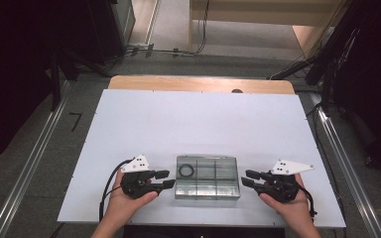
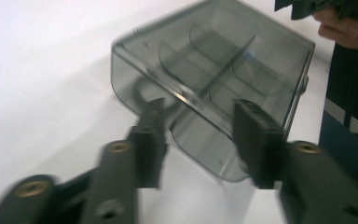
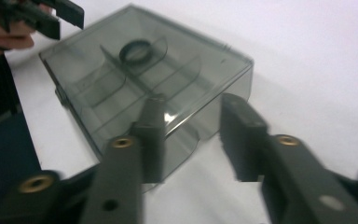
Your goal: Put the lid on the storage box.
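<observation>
A clear grey plastic box (image 1: pixel 207 177) with a shut lid and inner dividers lies near the front edge of the white table (image 1: pixel 198 124). A black ring (image 1: pixel 186 171) rests in its far left compartment. My left gripper (image 1: pixel 165 179) is open just left of the box, my right gripper (image 1: pixel 247 178) open just right of it. In the left gripper view the open left gripper (image 2: pixel 200 140) faces a corner of the box (image 2: pixel 214 79). In the right gripper view the open right gripper (image 3: pixel 193 137) faces the box (image 3: pixel 149 84), with the ring (image 3: pixel 138 50) seen through the lid.
A wooden strip (image 1: pixel 201 84) runs along the table's far edge. Metal rails (image 1: pixel 27 168) flank the table on the floor, and cables (image 1: pixel 168 49) lie beyond it. The far half of the table is bare white surface.
</observation>
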